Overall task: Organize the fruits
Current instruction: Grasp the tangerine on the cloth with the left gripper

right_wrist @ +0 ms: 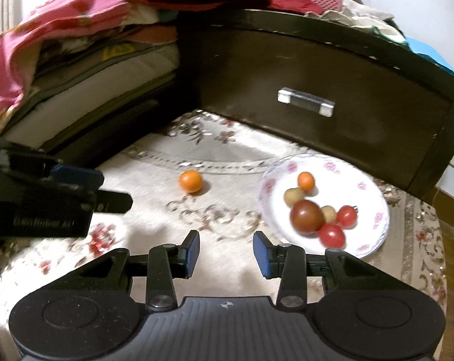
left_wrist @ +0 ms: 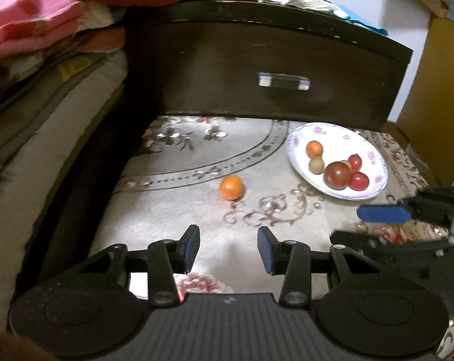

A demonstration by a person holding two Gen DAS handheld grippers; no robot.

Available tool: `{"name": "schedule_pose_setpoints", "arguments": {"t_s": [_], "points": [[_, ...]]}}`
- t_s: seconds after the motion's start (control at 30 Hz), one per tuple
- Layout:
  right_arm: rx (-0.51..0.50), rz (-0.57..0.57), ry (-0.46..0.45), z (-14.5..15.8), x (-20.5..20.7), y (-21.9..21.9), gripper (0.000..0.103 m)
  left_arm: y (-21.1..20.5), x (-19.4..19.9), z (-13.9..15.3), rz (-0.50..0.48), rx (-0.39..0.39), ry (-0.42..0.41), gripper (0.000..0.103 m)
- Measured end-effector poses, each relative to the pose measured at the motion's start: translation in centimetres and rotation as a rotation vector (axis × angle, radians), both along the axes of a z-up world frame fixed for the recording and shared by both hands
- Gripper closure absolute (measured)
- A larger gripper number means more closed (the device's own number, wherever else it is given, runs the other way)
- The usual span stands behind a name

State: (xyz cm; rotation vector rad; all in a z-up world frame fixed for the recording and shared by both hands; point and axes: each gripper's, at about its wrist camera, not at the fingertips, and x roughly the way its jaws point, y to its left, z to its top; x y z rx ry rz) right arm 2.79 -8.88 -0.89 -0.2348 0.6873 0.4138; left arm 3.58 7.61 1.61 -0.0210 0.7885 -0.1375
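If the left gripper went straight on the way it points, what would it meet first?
Probably the loose orange fruit on the patterned cloth: it lies straight ahead of the open left gripper, nothing between. Depth is uncertain.

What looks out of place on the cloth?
One orange fruit sits alone on the patterned cloth, left of and apart from the floral plate that holds the other fruits. Both claws, left and right, are open and empty.

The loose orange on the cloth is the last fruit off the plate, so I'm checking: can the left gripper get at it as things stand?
Probably yes. The left gripper is open and empty, and the loose orange lies ahead of it on bare cloth, apart from the plate.
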Motion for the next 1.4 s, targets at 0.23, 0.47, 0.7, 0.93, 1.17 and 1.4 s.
{"name": "schedule_pose_setpoints", "arguments": {"t_s": [0.23, 0.47, 0.7, 0.93, 1.17, 1.4], "points": [[-0.011, 0.094, 0.037, -0.9, -2.4, 2.4, 0.068, 2.2, -0.7, -0.4, 0.035, -0.01, 0.016, 0.055], [-0.003, 0.235, 0.068, -1.8, -5.2, 5.8, 0.068, 3.2, -1.1, 0.0, 0.042, -0.039, 0.01, 0.055], [-0.024, 0.31, 0.088, -3.2, -6.6, 9.8, 0.068, 3.5, -1.3, 0.1, 0.028, -0.058, 0.007, 0.055], [-0.044, 0.284, 0.155, -5.1, -5.3, 11.1, 0.074, 3.2, -0.8, -0.5, 0.023, -0.048, 0.028, 0.055], [0.004, 0.216, 0.22, -4.8, -3.6, 9.2, 0.076, 2.2, 0.8, -1.8, -0.014, -0.018, 0.079, 0.055], [-0.026, 0.111, 0.224, -3.8, -1.6, 5.3, 0.076, -1.2, 5.2, -2.7, -0.086, 0.002, 0.111, 0.055]]}}
